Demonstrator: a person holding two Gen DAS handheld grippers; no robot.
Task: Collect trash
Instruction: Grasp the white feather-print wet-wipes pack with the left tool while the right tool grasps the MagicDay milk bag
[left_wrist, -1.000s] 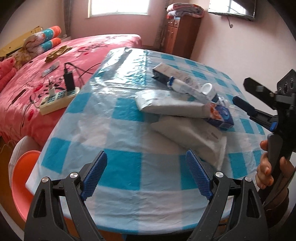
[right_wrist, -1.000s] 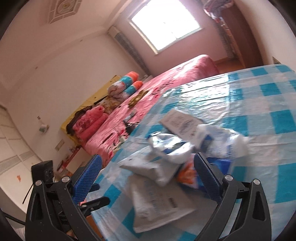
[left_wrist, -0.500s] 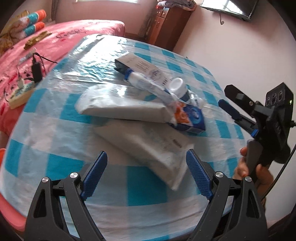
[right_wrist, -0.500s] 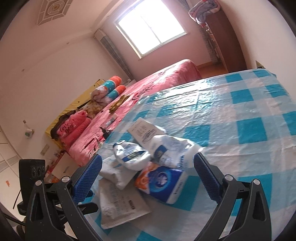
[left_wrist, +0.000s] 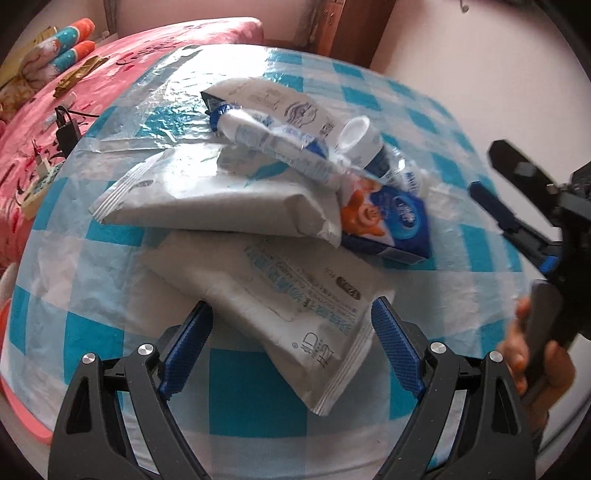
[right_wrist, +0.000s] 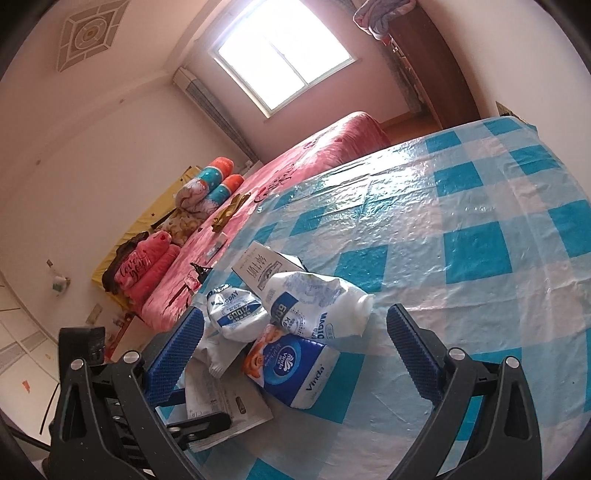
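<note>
Trash lies heaped on the checked counter (left_wrist: 255, 417): 2 white pouches, the nearer white pouch (left_wrist: 295, 306) between the spread left tongs (left_wrist: 291, 347), untouched. The blue tissue pack (right_wrist: 295, 369) lies between the spread right tongs (right_wrist: 295, 350). Crumpled wrappers (right_wrist: 314, 306) partly hide a box behind.

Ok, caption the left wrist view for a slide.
Open left tongs straddle a flat white wrapper in the trash pile on the checked table.
</note>
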